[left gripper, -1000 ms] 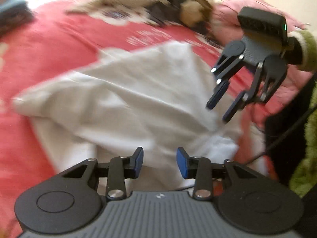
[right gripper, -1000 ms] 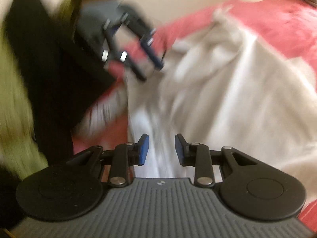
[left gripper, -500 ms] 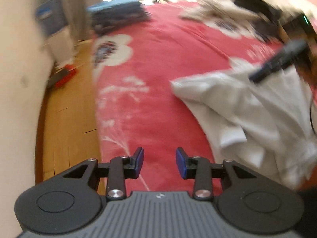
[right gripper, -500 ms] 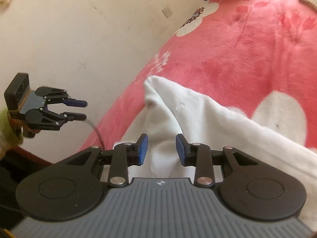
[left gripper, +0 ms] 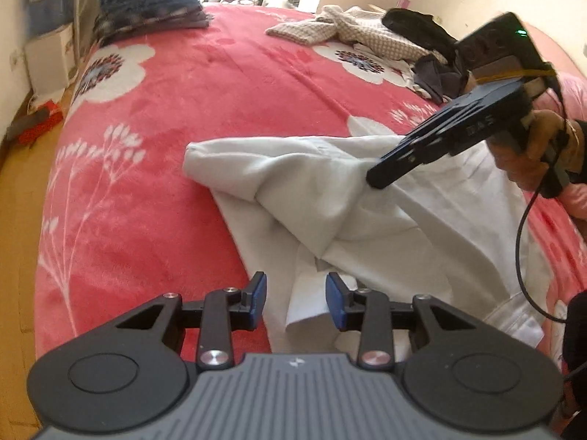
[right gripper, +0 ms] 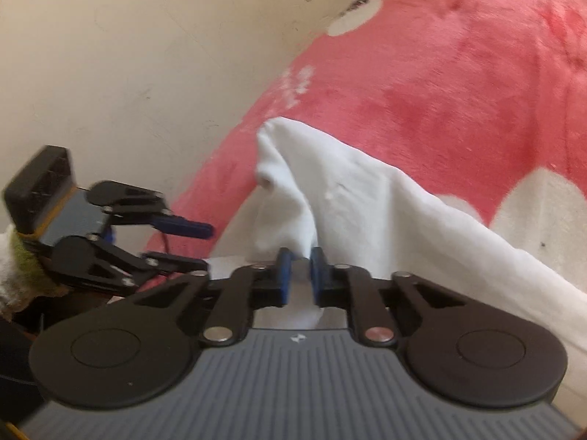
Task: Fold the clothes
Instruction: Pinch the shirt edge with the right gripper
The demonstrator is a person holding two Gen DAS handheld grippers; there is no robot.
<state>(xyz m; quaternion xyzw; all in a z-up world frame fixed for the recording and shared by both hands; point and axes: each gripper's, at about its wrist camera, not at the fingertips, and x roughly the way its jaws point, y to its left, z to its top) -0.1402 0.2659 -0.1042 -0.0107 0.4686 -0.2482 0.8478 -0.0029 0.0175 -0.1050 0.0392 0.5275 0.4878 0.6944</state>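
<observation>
From the left wrist view, your left tongs stand partly open with nothing pinched, hovering over a loose flap at the near hem of the white shirt, which lies rumpled on the bed toward its right side. Bring those tongs down onto the flap's free edge and close on a single layer, so both hands hold matching points before you lift. Further along the cloth your right tongs are clamped on a raised ridge of the same shirt; their jaws have just been closing, with fabric between them. Keep that pinch low and draw gently, or the bunched middle will drag along with it. The bed carries a red fleece blanket with white flowers; a stack of folded dark clothes sits at its far left corner and a heap of unfolded clothes at the far right, with wooden floor along the left edge. From the right wrist view, the right tongs grip a white fold, the shirt running off toward the bed's edge by a cream wall, while the left tongs wait, parted, just beside the cloth.
</observation>
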